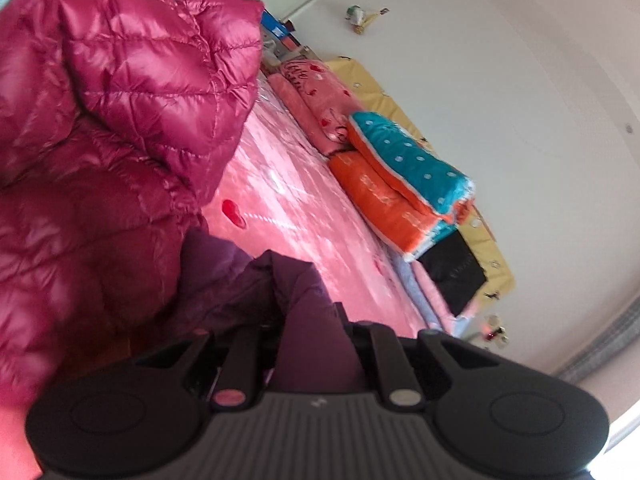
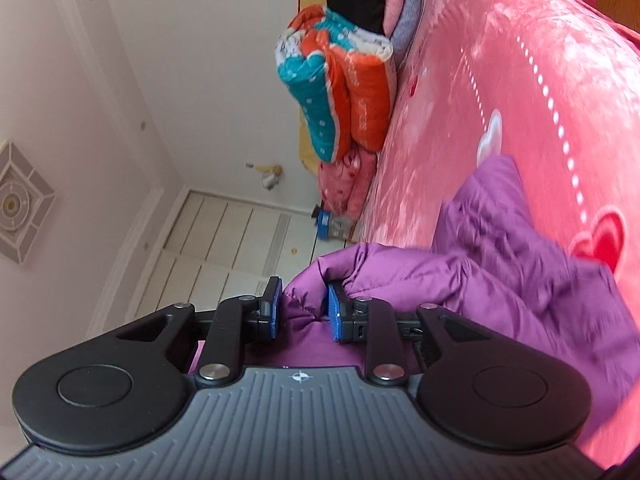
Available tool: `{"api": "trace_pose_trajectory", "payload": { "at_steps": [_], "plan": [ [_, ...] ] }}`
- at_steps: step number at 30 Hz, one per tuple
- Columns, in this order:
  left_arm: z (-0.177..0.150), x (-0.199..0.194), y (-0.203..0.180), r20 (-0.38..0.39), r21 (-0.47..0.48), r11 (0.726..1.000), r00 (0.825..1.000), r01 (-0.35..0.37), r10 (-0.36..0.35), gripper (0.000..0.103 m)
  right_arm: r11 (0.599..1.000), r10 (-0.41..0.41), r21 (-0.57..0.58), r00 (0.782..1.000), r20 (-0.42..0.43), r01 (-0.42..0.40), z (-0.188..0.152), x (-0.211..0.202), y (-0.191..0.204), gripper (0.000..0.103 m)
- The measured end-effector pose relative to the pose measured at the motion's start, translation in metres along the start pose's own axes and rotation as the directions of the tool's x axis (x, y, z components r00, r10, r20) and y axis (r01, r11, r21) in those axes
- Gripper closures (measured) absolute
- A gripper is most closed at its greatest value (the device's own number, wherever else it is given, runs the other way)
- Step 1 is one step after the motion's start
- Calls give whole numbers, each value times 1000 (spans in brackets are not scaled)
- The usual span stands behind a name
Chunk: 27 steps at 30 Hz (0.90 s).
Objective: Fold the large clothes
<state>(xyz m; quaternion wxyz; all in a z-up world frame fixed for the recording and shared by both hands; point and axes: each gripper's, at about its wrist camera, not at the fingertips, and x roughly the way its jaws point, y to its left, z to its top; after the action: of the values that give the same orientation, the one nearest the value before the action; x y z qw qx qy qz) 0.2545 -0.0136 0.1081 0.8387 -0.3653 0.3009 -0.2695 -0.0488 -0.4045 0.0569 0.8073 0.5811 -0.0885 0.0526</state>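
Bed covered with a glossy pink heart-print blanket (image 2: 520, 80). Folded teal-and-orange quilt (image 1: 404, 176) and pink bedding (image 1: 320, 92) stacked against a yellow padded headboard (image 1: 372, 80). Walls plain white (image 1: 500, 60). White panelled wardrobe doors (image 2: 224, 240). Daylight, even.

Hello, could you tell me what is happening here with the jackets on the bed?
A person is working with two handheld grippers over a bed with a pink bedspread. The right gripper is shut on a fold of a purple jacket, and the left gripper also pinches purple fabric. A magenta puffer jacket bulks up beside the left one. Folded quilts are stacked along the wall.
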Motion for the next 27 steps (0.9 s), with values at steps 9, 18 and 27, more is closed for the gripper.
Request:
{"api": "trace_pose_trajectory", "payload": {
  "at_steps": [9,18,27],
  "plan": [
    [5,70,4,4,60,992,994,-113,113,90,998,-48,-35,997,63,51,20,44,-38,73],
    [4,100,-4,-11,150,970,981,-191,195,84,972,-177,-141,981,79,186,20,66,-53,73],
    [8,77,-39,24,262,950,985,-170,170,43,959,-204,-177,972,114,222,18,63,-52,10]
  ]
}}
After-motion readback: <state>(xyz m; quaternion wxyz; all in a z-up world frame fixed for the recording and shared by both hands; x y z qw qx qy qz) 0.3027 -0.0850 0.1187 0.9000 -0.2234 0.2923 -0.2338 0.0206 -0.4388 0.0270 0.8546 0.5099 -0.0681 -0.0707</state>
